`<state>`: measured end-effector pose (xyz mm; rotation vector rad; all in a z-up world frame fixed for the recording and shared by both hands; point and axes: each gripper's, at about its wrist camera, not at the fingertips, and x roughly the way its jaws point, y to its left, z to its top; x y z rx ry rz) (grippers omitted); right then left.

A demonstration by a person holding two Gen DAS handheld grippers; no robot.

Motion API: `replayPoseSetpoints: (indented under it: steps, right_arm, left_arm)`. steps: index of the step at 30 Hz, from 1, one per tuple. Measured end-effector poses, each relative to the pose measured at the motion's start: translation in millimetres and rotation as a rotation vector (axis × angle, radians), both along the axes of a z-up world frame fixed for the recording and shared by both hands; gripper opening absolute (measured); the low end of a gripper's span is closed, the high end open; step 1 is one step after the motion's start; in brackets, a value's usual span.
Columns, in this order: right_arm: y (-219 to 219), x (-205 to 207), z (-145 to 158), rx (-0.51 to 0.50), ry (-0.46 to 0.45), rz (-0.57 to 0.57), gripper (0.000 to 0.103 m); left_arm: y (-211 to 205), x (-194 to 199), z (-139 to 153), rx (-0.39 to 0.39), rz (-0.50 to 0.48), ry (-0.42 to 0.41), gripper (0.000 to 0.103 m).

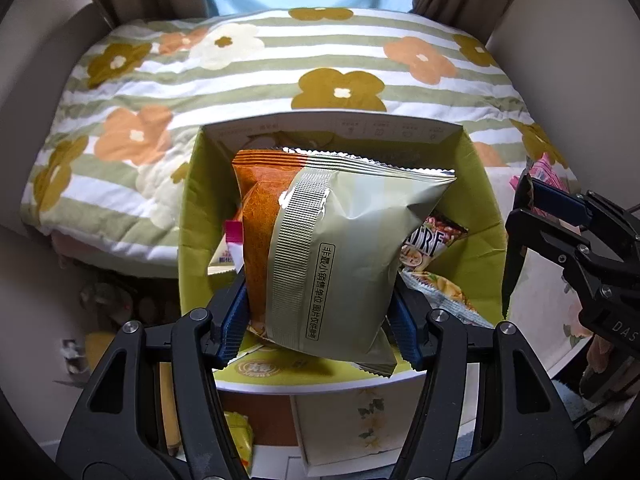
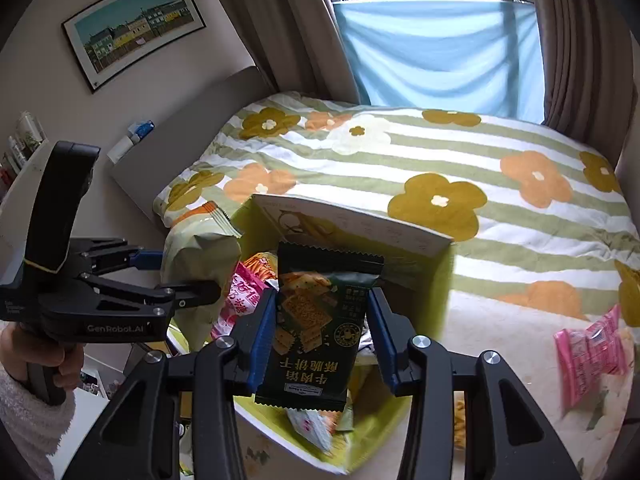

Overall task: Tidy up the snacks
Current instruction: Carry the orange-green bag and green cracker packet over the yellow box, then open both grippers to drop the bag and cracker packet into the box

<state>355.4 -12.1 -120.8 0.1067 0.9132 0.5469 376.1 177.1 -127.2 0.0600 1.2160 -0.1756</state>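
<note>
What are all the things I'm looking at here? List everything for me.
pale green snack bag: one, green with orange edge, held over the box
dark green cracker packet: one, held over the box
box: one, yellow-green inside, snack packets within, at the bed's edge
pink packets: a few, on the bed, right of the box
bedspread: one, striped with flowers
framed picture: one, on the wall
left gripper: black, blue pads, closed on the pale green bag
right gripper: black, closed on the cracker packet
hand: one, on the left gripper's handle
</note>
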Motion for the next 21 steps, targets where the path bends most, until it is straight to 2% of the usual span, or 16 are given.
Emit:
replayPoseSetpoints:
  steps: [3, 5, 7, 9, 10, 12, 17, 21]
  right_arm:
    - [11.4, 5.3, -10.9, -0.009, 0.025, -0.036, 0.041]
    - [13.5, 7.7, -16.2, -0.023, 0.04, -0.063, 0.041]
    - [13.1, 10.1, -18.7, -0.046, 0.051, -0.087, 0.041]
    - [9.3, 13.2, -19.8, -0.068, 0.06, -0.107, 0.041]
    - [7.3, 13.9, -19.7, -0.073, 0.062, -0.116, 0.041]
    - [5.1, 16.8, -20.8, -0.089, 0.066, -0.115, 0.041]
    - [2.7, 25.1, -29.8, -0.101, 0.097, -0.109, 0.041]
    - [2.0, 30.5, -37.7, -0.066, 0.133, -0.115, 0.041]
  left_arm:
    - [4.7, 0.6, -10.6, -0.029, -0.029, 0.024, 0.058]
    - [2.1, 2.4, -12.9, -0.077, -0.045, 0.043, 0.058]
    - [-4.0, 6.6, -11.8, -0.124, -0.064, 0.037, 0.063]
    - [-12.9, 9.7, -10.8, -0.086, -0.084, -0.011, 0.086]
    - [-12.5, 10.4, -10.8, -0.052, -0.079, -0.033, 0.103]
    - [-10.3, 10.1, -11.8, -0.022, -0.059, -0.075, 0.103]
    - [4.7, -2.0, -15.0, -0.081, 0.01, -0.097, 0.103]
    - [9.8, -11.4, -17.9, -0.039, 0.044, -0.12, 0.103]
